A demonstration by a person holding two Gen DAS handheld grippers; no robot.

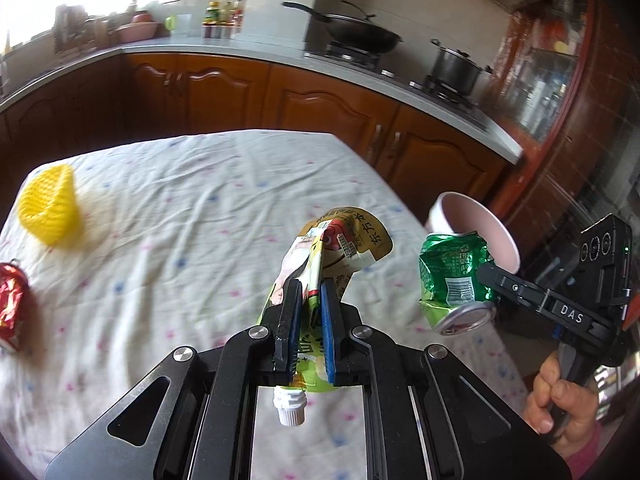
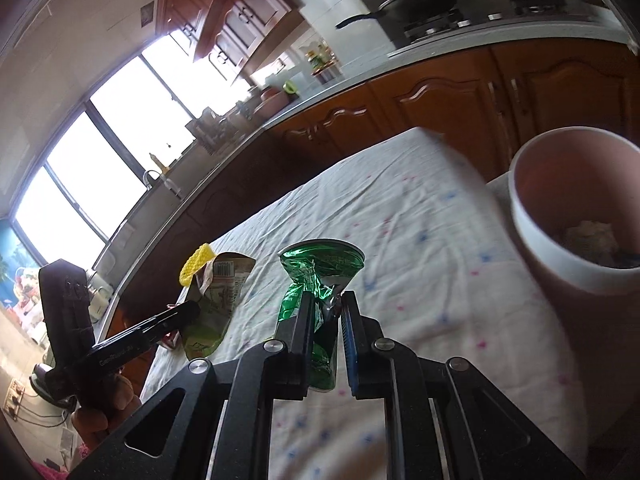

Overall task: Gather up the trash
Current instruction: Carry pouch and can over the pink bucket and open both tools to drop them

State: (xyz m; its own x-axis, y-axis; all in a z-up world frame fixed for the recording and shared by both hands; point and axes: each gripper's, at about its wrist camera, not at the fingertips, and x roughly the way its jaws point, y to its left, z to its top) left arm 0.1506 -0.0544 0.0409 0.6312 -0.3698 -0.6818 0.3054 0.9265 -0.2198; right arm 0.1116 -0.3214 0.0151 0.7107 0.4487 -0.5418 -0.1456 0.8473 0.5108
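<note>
Only the left wrist view showed a crushed red can (image 1: 12, 306) at the far left edge of the tablecloth (image 1: 192, 208) and, right of it, a yellow mesh basket (image 1: 50, 206). The left gripper (image 1: 310, 294) was clamped on a crumpled spouted drink pouch (image 1: 340, 246), held above the cloth, white cap toward the camera. Right of it, the right gripper (image 1: 486, 276) pinched a crushed green can (image 1: 450, 276) just beside the pink bin (image 1: 472, 232). Only the right wrist view looked into that bin (image 2: 536, 220), where paper scraps (image 2: 588, 236) lay; there the right gripper (image 2: 326, 308) squeezed the can's (image 2: 316, 276) dented waist.
</note>
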